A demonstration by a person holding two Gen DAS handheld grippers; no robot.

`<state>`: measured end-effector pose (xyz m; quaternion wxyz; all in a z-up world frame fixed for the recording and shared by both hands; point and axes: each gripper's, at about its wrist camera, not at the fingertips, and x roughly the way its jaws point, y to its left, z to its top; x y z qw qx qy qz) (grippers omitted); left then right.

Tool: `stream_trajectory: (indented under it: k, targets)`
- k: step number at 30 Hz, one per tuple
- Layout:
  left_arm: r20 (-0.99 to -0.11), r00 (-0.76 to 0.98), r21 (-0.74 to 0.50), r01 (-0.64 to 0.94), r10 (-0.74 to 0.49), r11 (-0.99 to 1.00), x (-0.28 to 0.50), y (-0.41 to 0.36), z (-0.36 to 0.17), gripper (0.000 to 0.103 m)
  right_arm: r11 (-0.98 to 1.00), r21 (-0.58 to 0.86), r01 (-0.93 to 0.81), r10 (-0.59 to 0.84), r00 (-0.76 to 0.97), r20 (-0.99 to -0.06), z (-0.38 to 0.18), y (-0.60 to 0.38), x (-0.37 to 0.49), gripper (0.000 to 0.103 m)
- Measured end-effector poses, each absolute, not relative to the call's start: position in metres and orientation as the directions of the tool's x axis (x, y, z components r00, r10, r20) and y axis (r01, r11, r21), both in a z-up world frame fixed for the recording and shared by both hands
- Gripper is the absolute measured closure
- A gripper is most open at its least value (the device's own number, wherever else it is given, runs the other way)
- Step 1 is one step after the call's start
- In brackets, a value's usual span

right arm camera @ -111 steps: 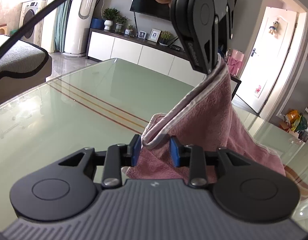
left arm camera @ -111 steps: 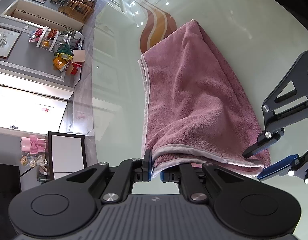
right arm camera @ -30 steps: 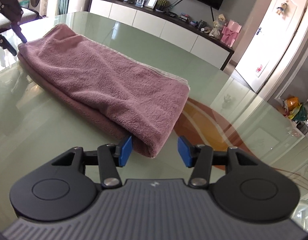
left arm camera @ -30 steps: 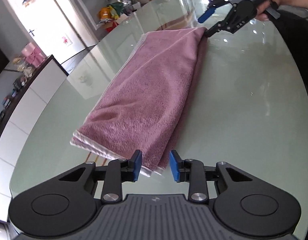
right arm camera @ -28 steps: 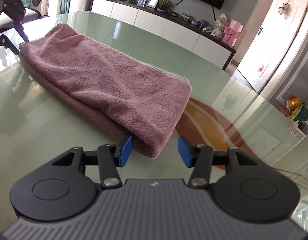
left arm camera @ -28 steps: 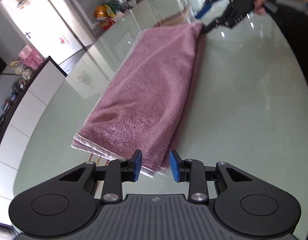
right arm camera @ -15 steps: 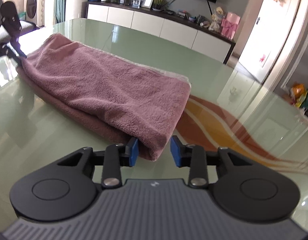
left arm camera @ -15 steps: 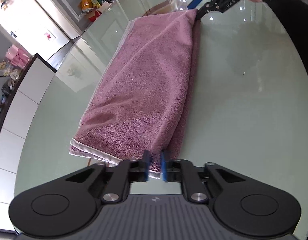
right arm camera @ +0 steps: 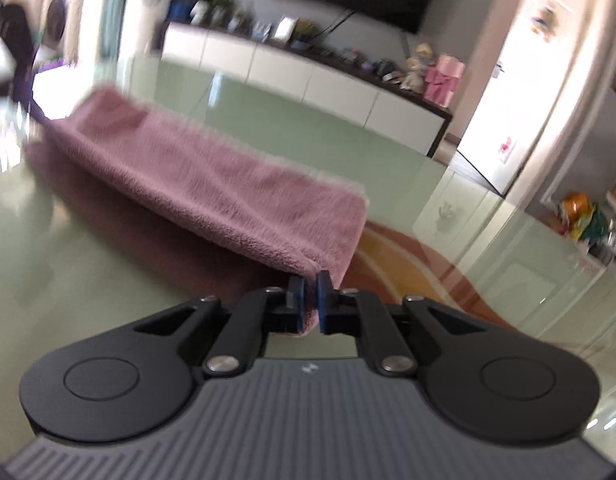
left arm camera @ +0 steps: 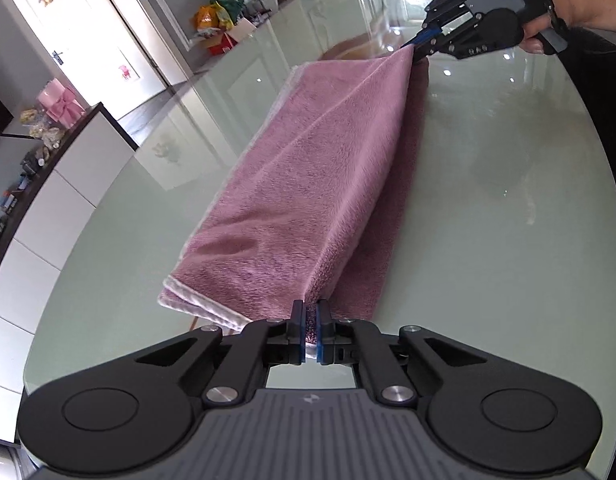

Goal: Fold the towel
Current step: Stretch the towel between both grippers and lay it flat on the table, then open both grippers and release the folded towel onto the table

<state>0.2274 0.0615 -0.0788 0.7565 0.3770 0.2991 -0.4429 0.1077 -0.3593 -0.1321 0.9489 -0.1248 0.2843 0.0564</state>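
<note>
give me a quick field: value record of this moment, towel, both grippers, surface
towel: pink, folded into a long strip, near long edge lifted off the surface
left gripper: shut on one end of the lifted edge
right gripper: shut on the opposite end of that edge
surface: glass table, pale green, reflective
far long edge: resting on the table
image quality: right wrist view blurred
</note>
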Motion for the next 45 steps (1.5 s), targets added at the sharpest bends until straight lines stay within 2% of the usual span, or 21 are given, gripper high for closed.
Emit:
stream_trajectory:
  k: [5,9,16,17,18,19,20,21,24,25,26,28,31,33,35,37,41,45]
  targets:
    - [-0.785,0.423,0.299,0.899,-0.452,0.321,0.215,0.056,-0.090,0.099,0.965,-0.183,-0.189,0.050,0.815,-0.577,-0.141,-0.367,0.102,0.097]
    - [-0.767,0.432,0.297,0.894,-0.474,0.334,0.200,0.051,-0.099,0.098,0.975,-0.156,-0.158,0.050,0.843,-0.536,-0.142,-0.380,0.088,0.097]
    - [-0.770,0.411,0.257,0.900,-0.488,0.352,0.189,0.041,-0.112,0.095,0.974,-0.152,-0.166,0.051,0.821,-0.568,-0.150,-0.392,0.071,0.096]
    - [-0.772,0.402,0.245,0.903,-0.492,0.353,0.188,0.040,-0.111,0.094,0.975,-0.148,-0.169,0.053,0.814,-0.579,-0.150,-0.394,0.069,0.095]
    - [-0.776,0.389,0.228,0.907,-0.496,0.355,0.187,0.040,-0.110,0.093,0.974,-0.144,-0.173,0.055,0.804,-0.592,-0.149,-0.396,0.068,0.089]
    - [-0.780,0.376,0.211,0.910,-0.500,0.357,0.187,0.040,-0.109,0.087,0.974,-0.140,-0.177,0.057,0.793,-0.606,-0.149,-0.398,0.066,0.083]
    - [-0.783,0.368,0.198,0.912,-0.502,0.360,0.187,0.041,-0.108,0.080,0.978,-0.113,-0.175,0.071,0.789,-0.610,-0.143,-0.403,0.065,0.067]
    - [-0.785,0.362,0.187,0.912,-0.503,0.365,0.187,0.042,-0.106,0.080,0.983,-0.074,-0.170,0.090,0.788,-0.610,-0.136,-0.408,0.063,0.050]
    - [-0.757,0.360,0.114,0.895,-0.545,0.431,0.189,0.057,-0.085,0.076,0.986,0.060,-0.159,0.164,0.802,-0.575,-0.108,-0.428,0.058,0.050]
    - [-0.751,0.363,0.104,0.890,-0.552,0.443,0.189,0.060,-0.082,0.068,0.984,0.088,-0.155,0.177,0.804,-0.567,-0.100,-0.432,0.057,0.050]
    - [-0.710,0.396,0.067,0.861,-0.583,0.504,0.193,0.065,-0.069,0.055,0.981,0.106,-0.162,0.193,0.808,-0.557,-0.092,-0.432,0.062,0.049]
    - [-0.653,0.437,0.003,0.818,-0.619,0.575,0.202,0.067,-0.052,0.038,0.973,0.139,-0.185,0.231,0.809,-0.540,-0.075,-0.427,0.079,0.049]
    - [-0.601,0.510,-0.134,0.695,-0.616,0.706,0.243,0.038,-0.044,0.025,0.969,0.134,-0.207,0.246,0.771,-0.587,-0.081,-0.395,0.116,0.049]
    - [-0.639,0.539,-0.135,0.624,-0.549,0.770,0.262,0.015,-0.069,0.026,0.970,0.155,-0.186,0.242,0.730,-0.639,-0.103,-0.370,0.138,0.049]
    - [-0.644,0.562,-0.142,0.579,-0.520,0.803,0.268,0.013,-0.076,0.039,0.982,0.137,-0.128,0.188,0.688,-0.701,-0.126,-0.358,0.145,0.049]
    - [-0.642,0.583,-0.153,0.539,-0.498,0.828,0.272,0.015,-0.081,0.043,0.984,0.113,-0.139,0.178,0.699,-0.692,-0.132,-0.359,0.134,0.049]
    - [-0.639,0.622,-0.176,0.454,-0.452,0.874,0.279,0.020,-0.089,0.045,0.980,0.070,-0.185,0.182,0.705,-0.686,-0.134,-0.371,0.114,0.049]
    - [-0.638,0.656,-0.198,0.365,-0.402,0.910,0.285,0.025,-0.098,0.043,0.978,0.144,-0.151,0.209,0.699,-0.684,-0.119,-0.385,0.117,0.047]
